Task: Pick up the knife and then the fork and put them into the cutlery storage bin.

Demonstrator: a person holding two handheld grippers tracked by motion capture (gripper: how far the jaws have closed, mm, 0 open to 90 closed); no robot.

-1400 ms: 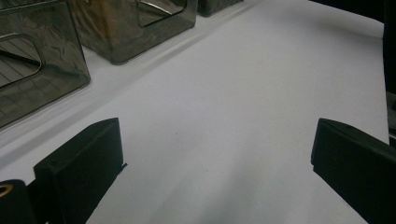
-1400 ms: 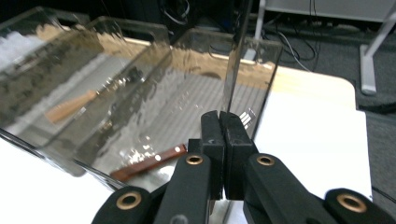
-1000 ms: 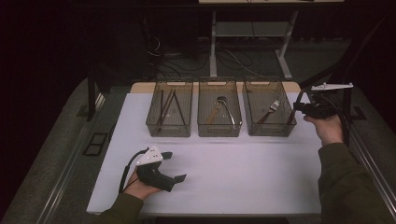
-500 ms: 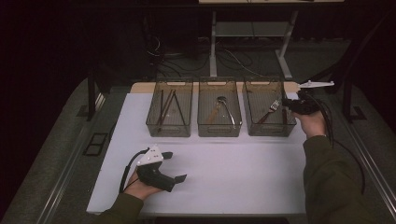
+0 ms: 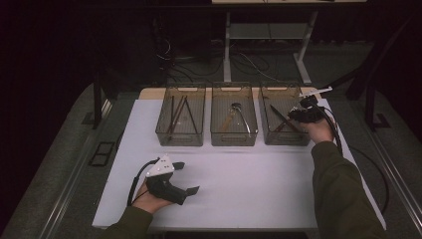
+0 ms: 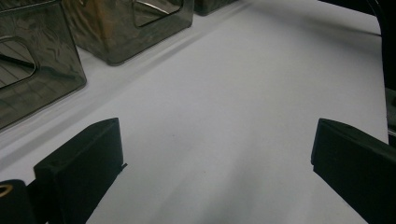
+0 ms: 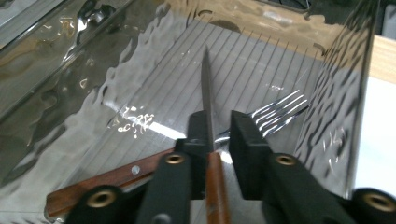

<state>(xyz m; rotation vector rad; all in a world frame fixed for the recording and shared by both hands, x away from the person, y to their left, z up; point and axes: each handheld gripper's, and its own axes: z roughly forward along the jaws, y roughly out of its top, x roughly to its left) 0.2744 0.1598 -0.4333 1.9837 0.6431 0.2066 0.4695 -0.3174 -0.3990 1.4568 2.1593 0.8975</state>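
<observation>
Three smoky clear bins stand in a row at twelve o'clock on the white table [image 5: 259, 189]. The right bin [image 5: 279, 138] holds a fork [image 7: 280, 112] and a wooden-handled knife [image 7: 208, 105]. The right gripper [image 7: 219, 135] reaches into this bin at two o'clock; its jaws have just been opening, the knife blade standing between them, loosely. The left gripper [image 5: 181, 179] rests at seven o'clock, jaws spread wide, grasping nothing.

Three bins [image 5: 234, 121] in a row on table [image 5: 249, 179]; knife [image 7: 208, 98] in rightmost.
</observation>
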